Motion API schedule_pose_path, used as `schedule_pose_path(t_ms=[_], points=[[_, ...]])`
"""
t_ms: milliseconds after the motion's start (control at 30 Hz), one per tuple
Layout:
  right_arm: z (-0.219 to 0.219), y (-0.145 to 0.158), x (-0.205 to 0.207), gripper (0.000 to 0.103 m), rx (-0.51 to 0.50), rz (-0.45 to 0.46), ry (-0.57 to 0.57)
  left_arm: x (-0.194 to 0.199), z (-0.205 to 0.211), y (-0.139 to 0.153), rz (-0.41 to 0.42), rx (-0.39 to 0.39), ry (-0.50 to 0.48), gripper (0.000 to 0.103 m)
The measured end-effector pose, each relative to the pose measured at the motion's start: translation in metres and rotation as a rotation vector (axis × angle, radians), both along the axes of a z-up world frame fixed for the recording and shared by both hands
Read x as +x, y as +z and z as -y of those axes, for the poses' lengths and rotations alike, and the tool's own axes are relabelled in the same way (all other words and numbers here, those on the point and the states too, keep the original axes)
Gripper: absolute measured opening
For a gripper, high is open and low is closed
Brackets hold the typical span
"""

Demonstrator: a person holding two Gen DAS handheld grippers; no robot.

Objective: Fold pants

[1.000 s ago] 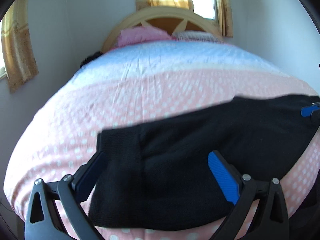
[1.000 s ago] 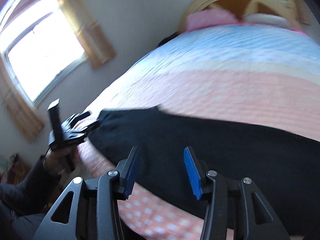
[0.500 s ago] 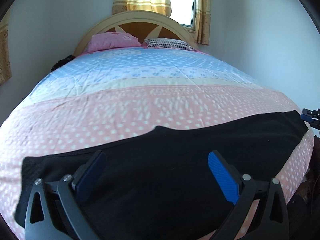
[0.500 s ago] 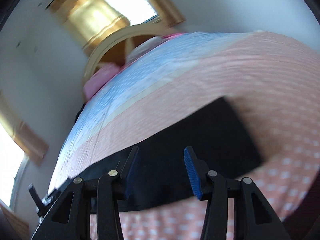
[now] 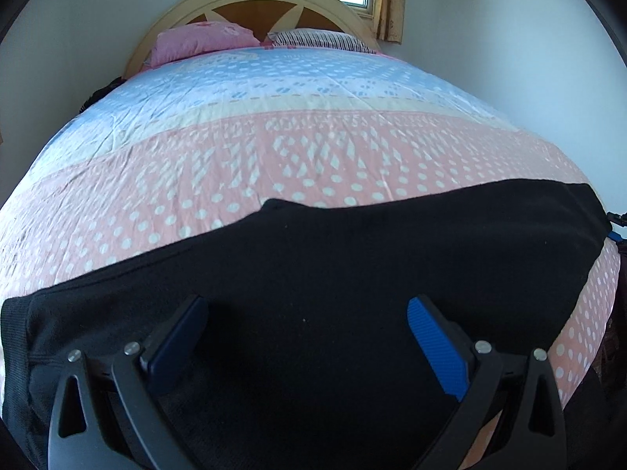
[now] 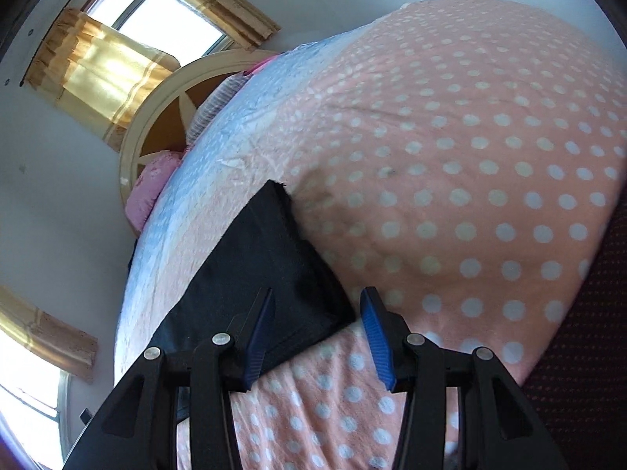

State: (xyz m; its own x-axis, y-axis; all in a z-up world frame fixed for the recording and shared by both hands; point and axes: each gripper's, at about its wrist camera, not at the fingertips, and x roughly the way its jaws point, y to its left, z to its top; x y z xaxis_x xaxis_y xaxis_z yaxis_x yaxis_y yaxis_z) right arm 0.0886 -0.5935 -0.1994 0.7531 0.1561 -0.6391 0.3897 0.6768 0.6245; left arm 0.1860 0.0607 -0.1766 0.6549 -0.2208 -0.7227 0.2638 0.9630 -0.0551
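Black pants (image 5: 352, 274) lie flat across the near part of the bed, stretching from left to right. My left gripper (image 5: 305, 337) is open and hovers over the pants near their left, wider end, holding nothing. In the right wrist view the pants' narrow end (image 6: 270, 270) lies on the bedspread, its corner between my fingers. My right gripper (image 6: 315, 329) is open just above that corner, holding nothing. The right gripper's blue tip (image 5: 617, 235) shows at the far right edge of the left wrist view.
The bed has a pink and blue dotted bedspread (image 5: 305, 149). A pink pillow (image 5: 200, 41) and a striped pillow (image 5: 317, 39) lie by the wooden headboard (image 5: 254, 0). Curtained windows (image 6: 109, 58) are on the walls. Dark floor (image 6: 580, 352) lies beside the bed.
Both grippers swung: the left now faces the headboard over the pants' left part, and the right moved along the pants to their narrow end corner. The pants lie the same.
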Motion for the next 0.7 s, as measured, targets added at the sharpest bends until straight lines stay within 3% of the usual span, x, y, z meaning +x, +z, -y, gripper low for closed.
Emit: schedule_pose_path(t_ms=[267,367,567,700], points=[[-0.001,0.001,-0.017,0.047,0.006,-0.035,0.018,0.000,0.000,0.000,0.012,-0.007,0.001,0.103],[0.000,-0.004,-0.015,0.047,0.082,0.033,0.040,0.000,0.000,0.000,0.014,-0.008,0.002,0.103],[0.005,-0.013,-0.008,0.047,0.135,0.095,0.032,0.001,0.002,-0.001,0.018,0.007,0.002,0.103],[0.007,-0.013,-0.010,0.029,0.137,0.087,0.028,0.000,0.002,-0.001,0.022,0.009,0.004,0.103]])
